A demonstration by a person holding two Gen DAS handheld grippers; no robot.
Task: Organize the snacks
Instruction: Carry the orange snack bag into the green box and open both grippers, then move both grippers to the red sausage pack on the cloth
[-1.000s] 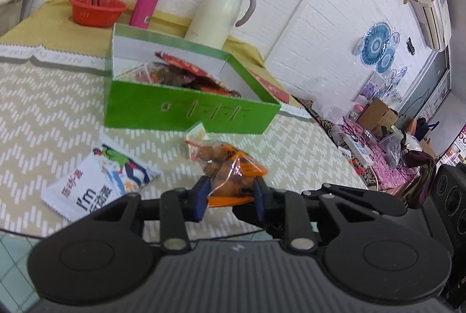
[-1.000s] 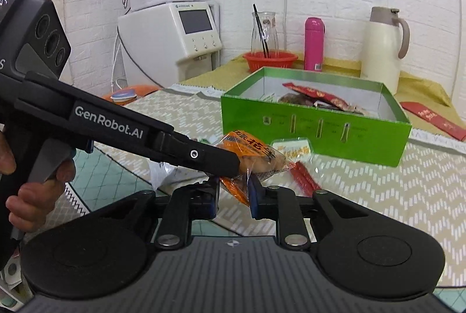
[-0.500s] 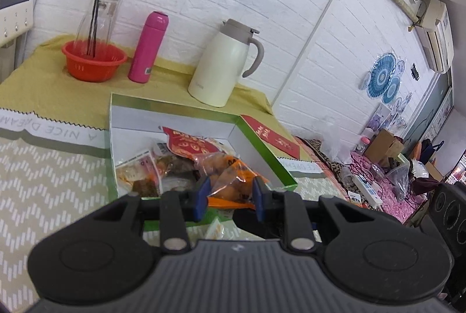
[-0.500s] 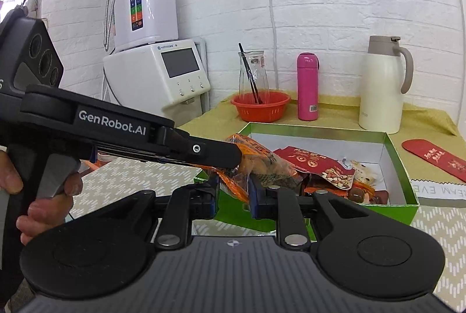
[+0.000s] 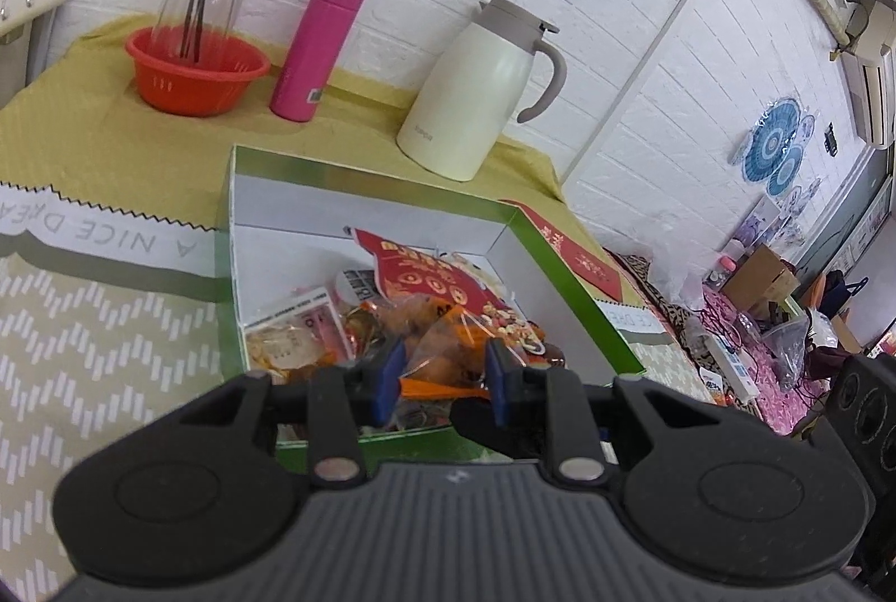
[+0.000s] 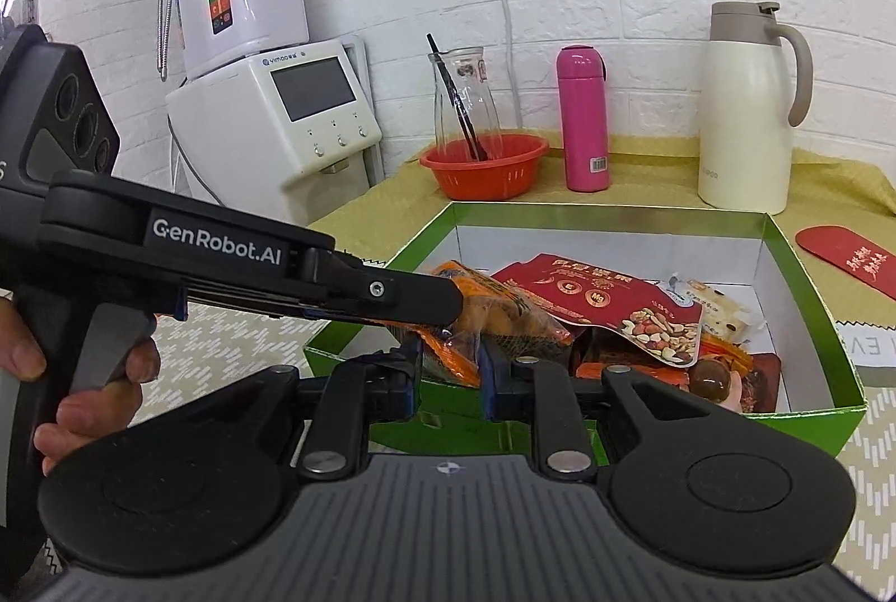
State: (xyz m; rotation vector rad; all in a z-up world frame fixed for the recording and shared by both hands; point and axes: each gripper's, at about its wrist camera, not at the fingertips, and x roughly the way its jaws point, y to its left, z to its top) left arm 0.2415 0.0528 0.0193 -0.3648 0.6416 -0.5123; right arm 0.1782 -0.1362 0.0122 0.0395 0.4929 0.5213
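Above the green box (image 5: 565,266) on the table (image 5: 84,322), both hand-held grippers — left (image 5: 442,367) and right (image 6: 448,367) — are closed on one orange snack bag (image 6: 504,316), over the snacks (image 6: 610,305) already inside.

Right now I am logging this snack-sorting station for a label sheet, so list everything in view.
Green cardboard box with white inside: one, open, table centre.
Orange clear-plastic snack bag: one, held over the box's near edge by both grippers.
Red foil nut pouch: one, in the box, atop other packets.
Cream thermos jug with beige handle: one, behind the box.
Pink cylindrical flask: one, left of the jug.
Orange-red plastic basket: one, holding a clear glass carafe.
Red paper envelope: one, right of the box.
White water dispenser with screen: one, far left.
Left gripper: black, shut on the bag.
Right gripper: black, shut on the bag.
Hand: one, on the left gripper's handle.
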